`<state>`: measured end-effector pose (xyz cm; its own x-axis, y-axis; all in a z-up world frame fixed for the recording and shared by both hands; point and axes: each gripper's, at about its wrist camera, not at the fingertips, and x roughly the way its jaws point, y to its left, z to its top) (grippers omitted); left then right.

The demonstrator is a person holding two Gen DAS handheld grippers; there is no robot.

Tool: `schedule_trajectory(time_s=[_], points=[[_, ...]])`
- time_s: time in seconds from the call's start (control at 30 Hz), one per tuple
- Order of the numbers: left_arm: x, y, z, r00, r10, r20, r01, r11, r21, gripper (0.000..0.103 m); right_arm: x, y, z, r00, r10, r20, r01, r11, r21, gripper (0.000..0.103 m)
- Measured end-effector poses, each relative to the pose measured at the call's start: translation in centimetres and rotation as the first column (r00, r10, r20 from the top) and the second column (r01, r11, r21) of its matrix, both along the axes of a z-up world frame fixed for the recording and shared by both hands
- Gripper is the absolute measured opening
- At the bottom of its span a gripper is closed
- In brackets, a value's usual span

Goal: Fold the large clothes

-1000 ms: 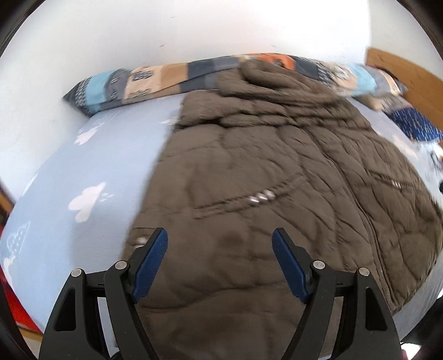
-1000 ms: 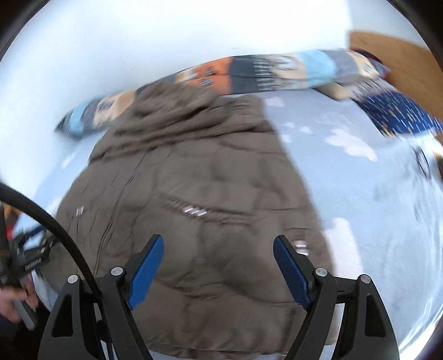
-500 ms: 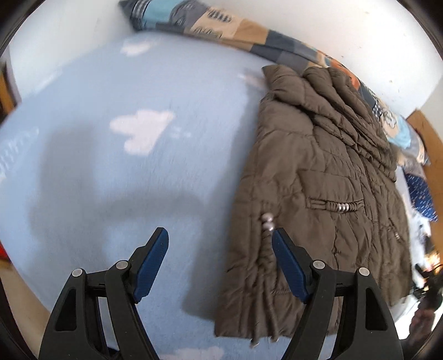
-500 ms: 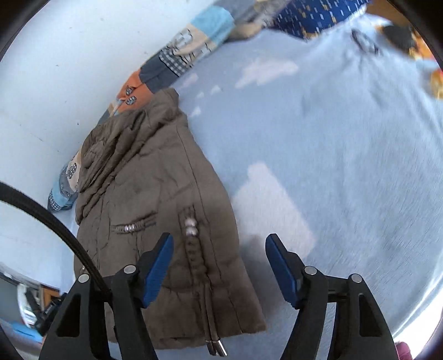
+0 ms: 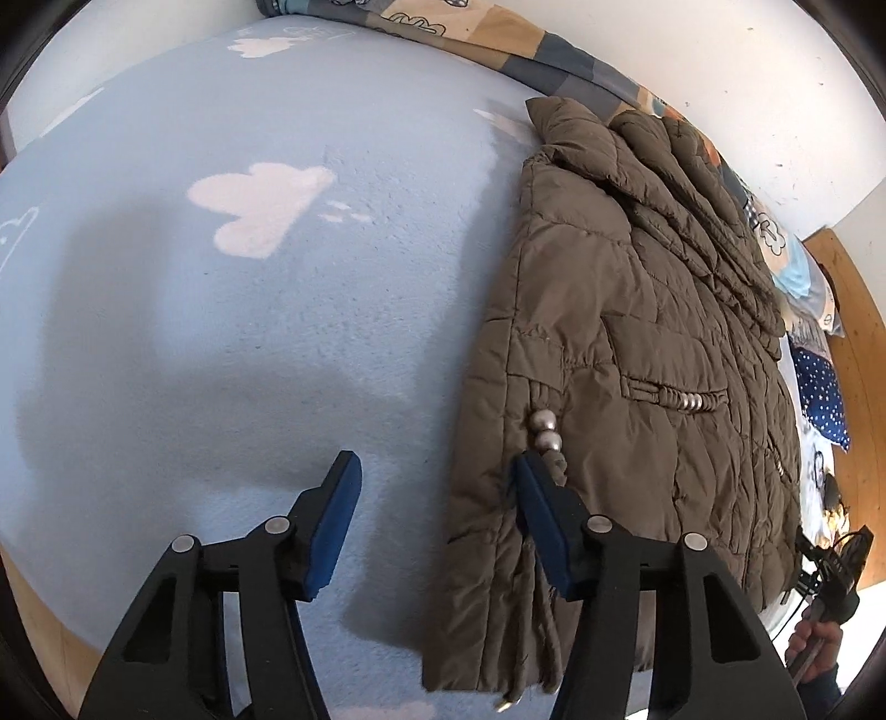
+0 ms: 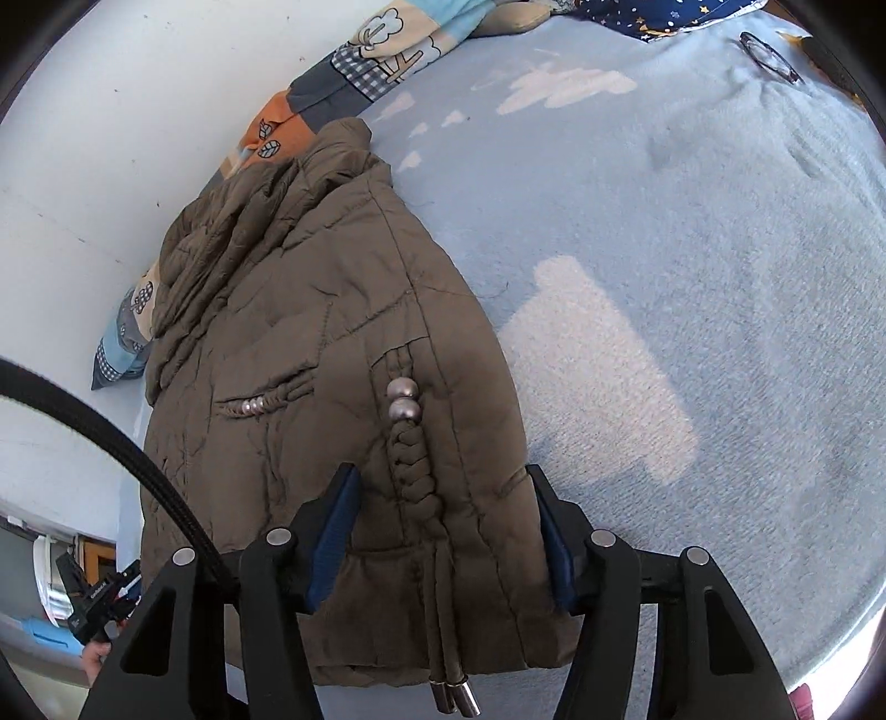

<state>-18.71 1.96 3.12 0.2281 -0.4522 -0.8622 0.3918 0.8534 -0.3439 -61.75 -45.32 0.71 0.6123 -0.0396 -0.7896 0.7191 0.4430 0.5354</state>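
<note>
Both hand-held grippers (L (image 5: 434, 501), R (image 6: 443, 515)) open over jacket (image 6: 310, 343).

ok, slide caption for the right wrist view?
Open right gripper straddles the hem corner of a brown quilted jacket on a blue cloud-print blanket.

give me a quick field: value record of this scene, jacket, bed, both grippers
garment: brown quilted jacket, lying flat, hood end toward the wall
surface: light blue bed cover with white cloud prints
left gripper: jaws open, straddling the jacket's side edge
right gripper: jaws open over the hem by the braided drawcord
beside the wall: patchwork pillow
also on bed: eyeglasses
</note>
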Motion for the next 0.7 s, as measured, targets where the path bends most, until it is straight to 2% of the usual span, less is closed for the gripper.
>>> schedule_trajectory(time_s=[0.1, 0.27, 0.5, 0.7], points=[[0.2, -0.3, -0.1, 1.000, -0.001, -0.003, 0.001, 1.000, -0.017, 0.056, 0.3, -0.1, -0.1, 1.000, 0.002, -0.005, -0.002, 1.000, -0.002, 0.064], [0.6, -0.6, -0.2, 1.000, 0.008, -0.012, -0.009, 0.999, -0.038, 0.049, 0.4, -0.2, -0.2, 1.000, 0.006, -0.003, -0.006, 1.000, -0.004, 0.065], [0.7, -0.2, 1.0, 0.999, 0.036, 0.007, -0.035, 0.998, -0.060, 0.049, -0.3, -0.3, 0.1, 1.000, -0.010, 0.016, 0.010, 1.000, 0.003, 0.064], [0.6, -0.7, 1.4, 1.000, -0.007, -0.002, 0.007, 0.996, -0.088, 0.049, -0.2, -0.3, 0.4, 1.000, -0.007, 0.016, 0.007, 1.000, -0.007, 0.065]])
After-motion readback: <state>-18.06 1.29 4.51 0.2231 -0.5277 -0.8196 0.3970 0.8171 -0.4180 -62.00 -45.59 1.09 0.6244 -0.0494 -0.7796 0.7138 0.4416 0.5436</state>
